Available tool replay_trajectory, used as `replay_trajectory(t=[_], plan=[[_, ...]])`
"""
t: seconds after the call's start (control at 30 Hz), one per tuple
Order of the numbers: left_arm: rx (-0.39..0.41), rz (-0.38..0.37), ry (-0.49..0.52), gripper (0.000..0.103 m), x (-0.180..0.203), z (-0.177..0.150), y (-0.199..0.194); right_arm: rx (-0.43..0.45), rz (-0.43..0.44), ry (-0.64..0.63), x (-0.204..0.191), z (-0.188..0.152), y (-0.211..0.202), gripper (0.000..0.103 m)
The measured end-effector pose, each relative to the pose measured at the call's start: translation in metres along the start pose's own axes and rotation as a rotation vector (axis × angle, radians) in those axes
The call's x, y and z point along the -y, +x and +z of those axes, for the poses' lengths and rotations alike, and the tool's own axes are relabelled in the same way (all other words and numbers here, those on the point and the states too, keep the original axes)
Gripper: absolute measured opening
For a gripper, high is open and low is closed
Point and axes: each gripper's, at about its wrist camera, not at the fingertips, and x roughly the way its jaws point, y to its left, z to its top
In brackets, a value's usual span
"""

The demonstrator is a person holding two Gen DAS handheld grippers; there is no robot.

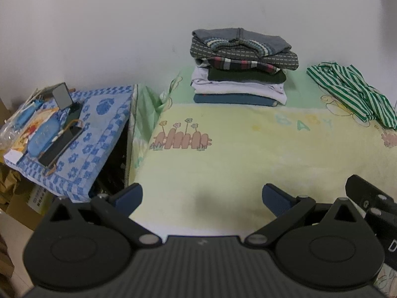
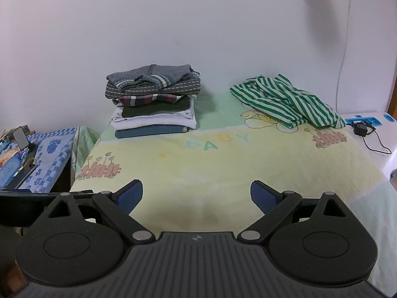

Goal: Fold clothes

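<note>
White wall backs my pale yellow cartoon-print blanket. Centre-left, the neat pile of folded clothes sits parked clear; upper right, the crumpled green-and-white striped shirt awaits. Left tongs and right tongs gape wide, empty, ready.
</note>
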Motion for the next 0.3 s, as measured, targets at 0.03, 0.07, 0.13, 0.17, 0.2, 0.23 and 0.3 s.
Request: replay_trajectory(t=[0.03,0.07,0.13,0.17,0.2,0.23,0.3], plan=[[0.003,0.002,0.002,0.103,-0.0001,0.0002,0.0003,-0.001,0.000,0.004,0.0003,0.0002,0.0012,0.096],[0.004,0.004,0.004,0.102,-0.0003,0.0007,0.0009,-0.001,0.002,0.008,0.0006,0.0004,0.0024,0.096],[0.004,0.006,0.006,0.102,-0.0004,0.0019,0.0029,0.000,0.004,0.010,0.0001,0.0008,0.0043,0.096],[0.003,0.007,0.006,0.102,-0.0006,0.0023,0.0041,0.001,0.005,0.007,-0.0006,0.0009,0.0050,0.096],[0.000,0.006,0.008,0.102,-0.0007,0.0027,0.0056,0.002,0.005,0.004,-0.0014,0.0011,0.0060,0.096],[-0.003,0.005,0.008,0.102,-0.0009,0.0030,0.0069,0.002,0.006,0.003,-0.0019,0.0014,0.0070,0.096],[-0.005,0.003,0.006,0.102,-0.0015,0.0035,0.0088,-0.001,0.007,0.003,-0.0024,0.0023,0.0092,0.096]])
